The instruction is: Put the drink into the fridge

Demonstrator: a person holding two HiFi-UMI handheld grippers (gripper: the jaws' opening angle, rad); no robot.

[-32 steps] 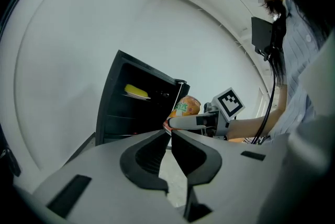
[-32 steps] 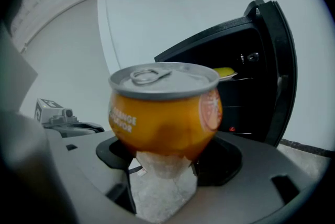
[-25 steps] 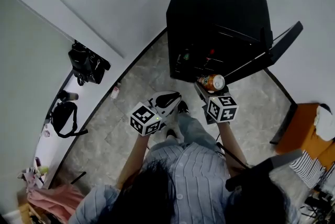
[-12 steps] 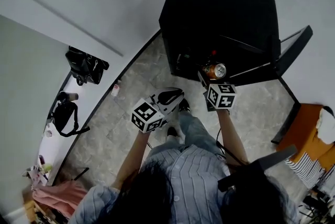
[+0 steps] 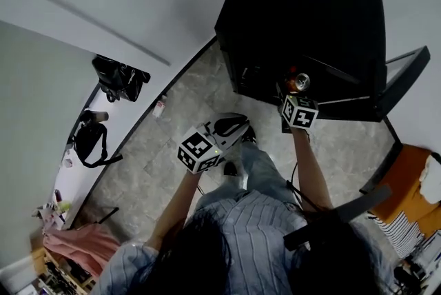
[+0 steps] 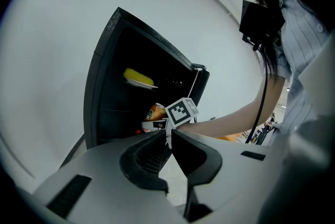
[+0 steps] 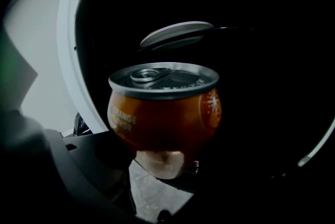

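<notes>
An orange drink can (image 7: 165, 110) with a silver top is held upright in my right gripper (image 7: 157, 165), whose jaws are shut on its lower body. In the head view the can (image 5: 298, 82) is at the mouth of the open black fridge (image 5: 303, 18), just ahead of the right gripper (image 5: 295, 97) and its marker cube. From the left gripper view the same can (image 6: 156, 112) shows inside the fridge (image 6: 112, 87) opening. My left gripper (image 6: 170, 136) hangs back over the floor, its jaws nearly together with nothing between them; in the head view this left gripper (image 5: 231, 127) is left of the right arm.
The fridge door (image 5: 403, 80) stands swung open to the right. A white plate (image 7: 175, 33) rests on a shelf inside, with something yellow (image 6: 138, 77) on it. Black bags (image 5: 117, 76) lie along the wall on the left. An orange piece of furniture (image 5: 413, 183) stands at the right.
My right gripper has carried the can forward from in front of the fridge to its opening. The left gripper has stayed back, shifting only a little.
</notes>
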